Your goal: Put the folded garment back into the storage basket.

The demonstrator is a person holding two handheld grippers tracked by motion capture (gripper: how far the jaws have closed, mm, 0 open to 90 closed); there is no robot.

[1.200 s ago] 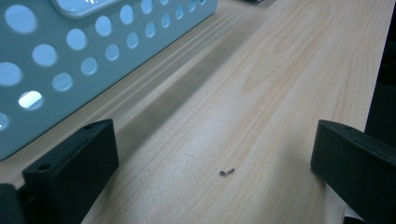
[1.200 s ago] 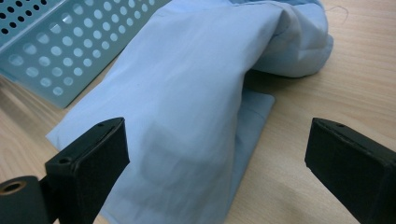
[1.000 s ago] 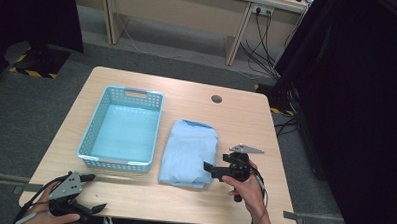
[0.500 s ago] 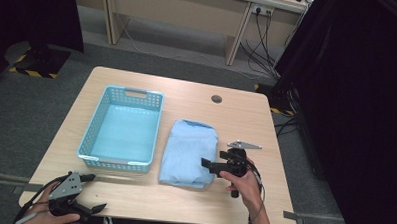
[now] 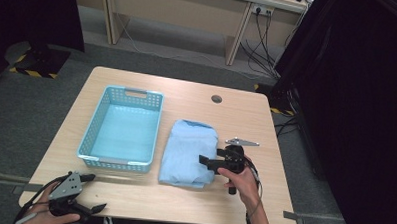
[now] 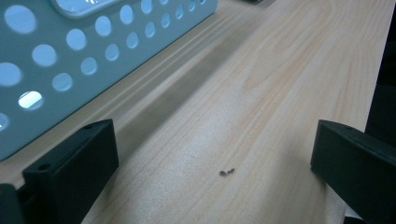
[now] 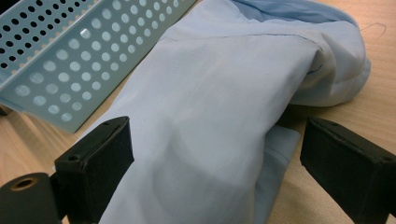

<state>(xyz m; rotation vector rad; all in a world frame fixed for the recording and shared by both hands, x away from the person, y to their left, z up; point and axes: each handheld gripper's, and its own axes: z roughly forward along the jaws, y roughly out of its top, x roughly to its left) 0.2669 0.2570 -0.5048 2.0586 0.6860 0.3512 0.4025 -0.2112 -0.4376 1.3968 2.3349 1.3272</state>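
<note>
Folded light-blue cloth garment lies on the pale wooden table, just right of the light-blue perforated plastic basket; the two are near, a narrow strip of table between them. The garment's long axis runs away from the person, parallel to the basket's long side.

Right gripper sits at the garment's near-right corner, pointing left across it, towards the basket. In the right gripper view the jaws are spread wide, one on each side of the cloth's near edge, which lies between them. Pads are not pressing on it, so judged not yet a grip. Jaws have just been closing slightly. The folded layers bulge up between the jaws, and the lower layer sticks out by the right jaw.

Left gripper is at the table's near-left corner, well apart from the garment and just in front of the basket's near wall. Jaws are spread, with only bare table between them.

The right hand is clearly the nearer one to the garment. Key relation: the basket lies left of the garment, so the likely move is a pinch on the near edge, then a lift and carry left over the basket wall. Risk: catching only the top layer, so the fold opens.
</note>
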